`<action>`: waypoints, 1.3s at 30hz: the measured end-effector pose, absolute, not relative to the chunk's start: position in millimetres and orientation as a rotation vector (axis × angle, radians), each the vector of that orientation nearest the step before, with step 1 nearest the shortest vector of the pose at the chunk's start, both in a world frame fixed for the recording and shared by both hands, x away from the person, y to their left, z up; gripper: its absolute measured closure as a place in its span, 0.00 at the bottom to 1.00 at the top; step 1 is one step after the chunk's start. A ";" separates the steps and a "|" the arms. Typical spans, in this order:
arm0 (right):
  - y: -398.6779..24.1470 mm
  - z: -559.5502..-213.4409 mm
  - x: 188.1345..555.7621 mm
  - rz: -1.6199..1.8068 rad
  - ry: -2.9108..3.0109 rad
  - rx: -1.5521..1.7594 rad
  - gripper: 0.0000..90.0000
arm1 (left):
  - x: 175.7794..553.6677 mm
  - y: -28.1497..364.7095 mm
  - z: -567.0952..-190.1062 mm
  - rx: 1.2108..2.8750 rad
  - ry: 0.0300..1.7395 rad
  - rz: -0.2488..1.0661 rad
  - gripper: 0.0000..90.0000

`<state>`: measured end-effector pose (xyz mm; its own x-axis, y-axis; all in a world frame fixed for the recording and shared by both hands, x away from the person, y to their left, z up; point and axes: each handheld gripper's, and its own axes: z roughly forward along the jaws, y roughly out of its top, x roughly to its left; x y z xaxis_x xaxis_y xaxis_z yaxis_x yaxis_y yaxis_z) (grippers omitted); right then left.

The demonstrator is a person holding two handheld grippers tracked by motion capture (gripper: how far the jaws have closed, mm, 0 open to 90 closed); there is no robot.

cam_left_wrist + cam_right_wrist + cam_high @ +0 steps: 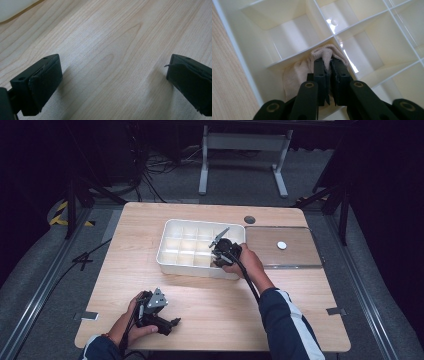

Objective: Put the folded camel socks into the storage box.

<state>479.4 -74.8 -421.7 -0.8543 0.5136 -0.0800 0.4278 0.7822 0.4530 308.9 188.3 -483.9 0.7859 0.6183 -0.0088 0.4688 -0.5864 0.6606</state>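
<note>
No text, label, brand, number or sign is readable on any thing in these views; all surfaces here are plain or too small to read.

cloth (297, 75) lower part hidden behind right gripper (329, 63)

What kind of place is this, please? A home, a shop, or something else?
Probably a lab or recording studio: a lone wooden table on grey carpet, black curtains around it, loose cables on the floor, and metal rails beside the table.
</note>
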 end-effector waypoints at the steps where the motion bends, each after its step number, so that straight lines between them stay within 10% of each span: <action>1: -76.2 -420.7 479.7 0.637 2.778 0.759 0.92 | 308.9 188.3 -483.9 2.305 0.802 0.290 0.01; 39: -99.4 -385.5 441.7 0.802 2.622 0.745 0.59 | 309.6 187.9 -483.9 2.308 0.800 0.281 0.00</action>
<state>441.7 -99.4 -385.5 -0.8207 0.5568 -0.1286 0.3897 0.7099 0.5867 309.6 187.9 -483.9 0.7890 0.6142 -0.0149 0.4700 -0.5876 0.6587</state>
